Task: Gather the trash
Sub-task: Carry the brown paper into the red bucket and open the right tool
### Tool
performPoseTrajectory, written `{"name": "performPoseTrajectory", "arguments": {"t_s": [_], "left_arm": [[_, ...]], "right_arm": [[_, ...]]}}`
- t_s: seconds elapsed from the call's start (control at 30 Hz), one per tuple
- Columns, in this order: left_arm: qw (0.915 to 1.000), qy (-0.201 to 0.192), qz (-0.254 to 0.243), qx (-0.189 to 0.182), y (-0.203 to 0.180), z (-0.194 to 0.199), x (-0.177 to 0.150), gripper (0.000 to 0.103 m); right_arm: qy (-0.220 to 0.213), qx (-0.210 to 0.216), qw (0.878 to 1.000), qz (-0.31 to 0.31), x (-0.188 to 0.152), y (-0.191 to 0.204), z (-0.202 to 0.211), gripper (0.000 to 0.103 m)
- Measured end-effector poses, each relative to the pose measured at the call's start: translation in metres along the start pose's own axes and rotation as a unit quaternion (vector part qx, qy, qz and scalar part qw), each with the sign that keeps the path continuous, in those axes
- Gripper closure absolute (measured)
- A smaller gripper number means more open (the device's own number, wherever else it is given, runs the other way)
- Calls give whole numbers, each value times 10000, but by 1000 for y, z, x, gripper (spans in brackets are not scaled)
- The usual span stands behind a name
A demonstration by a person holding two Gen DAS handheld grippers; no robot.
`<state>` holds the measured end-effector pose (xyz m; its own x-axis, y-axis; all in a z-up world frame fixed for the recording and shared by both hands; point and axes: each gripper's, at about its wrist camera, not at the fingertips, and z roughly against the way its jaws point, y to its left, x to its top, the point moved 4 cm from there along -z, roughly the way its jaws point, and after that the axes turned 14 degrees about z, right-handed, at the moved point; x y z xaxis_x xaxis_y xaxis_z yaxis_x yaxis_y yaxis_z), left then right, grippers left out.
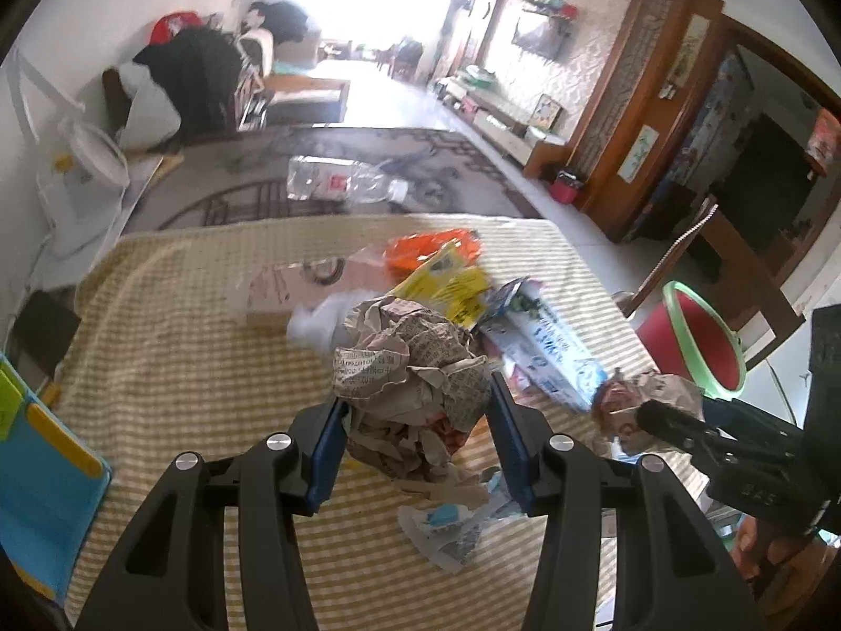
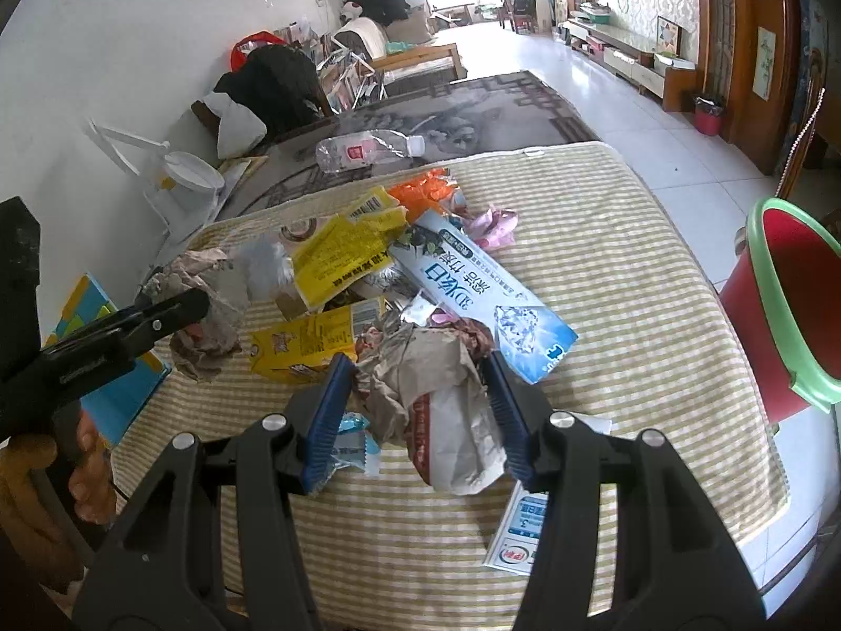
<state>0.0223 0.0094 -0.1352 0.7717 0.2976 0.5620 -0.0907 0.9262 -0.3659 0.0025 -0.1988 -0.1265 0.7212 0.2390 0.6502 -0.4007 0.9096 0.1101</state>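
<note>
Trash: 2 paper wads, 1 clamped in each jaws: left gripper (image 1: 418,431), right gripper (image 2: 418,410); 1 bucket (image 2: 788,315).

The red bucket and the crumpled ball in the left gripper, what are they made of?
The red bucket looks like smooth moulded plastic: even red walls, a light green rim and a slight sheen. The crumpled ball in the left gripper looks like newspaper: thin, matt, greyish sheet with sharp creases and rows of small printed text. Neither can be confirmed by touch here.
</note>
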Motion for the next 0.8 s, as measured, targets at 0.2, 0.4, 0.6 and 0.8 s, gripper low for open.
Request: {"name": "performPoseTrajectory", "arguments": {"t_s": [0.2,0.4,0.6,0.8], "left_arm": [[9996,-163,-190,-88,-21,5,2,56],[9994,-284,-202,-26,-40,6,1,56],[9990,-434,-52,58,-76,-1,-1,56],[9991,-419,14,-25,-136,-23,-10,55]], "right_arm": [[-115,-46,9999,-34,2,-10,12,52],[-213,31,9997,-64,6,-32,17,52],[-225,78,9997,15,6,-67,23,51],[-247,-39,9997,-16,0,-132,41,50]]}}
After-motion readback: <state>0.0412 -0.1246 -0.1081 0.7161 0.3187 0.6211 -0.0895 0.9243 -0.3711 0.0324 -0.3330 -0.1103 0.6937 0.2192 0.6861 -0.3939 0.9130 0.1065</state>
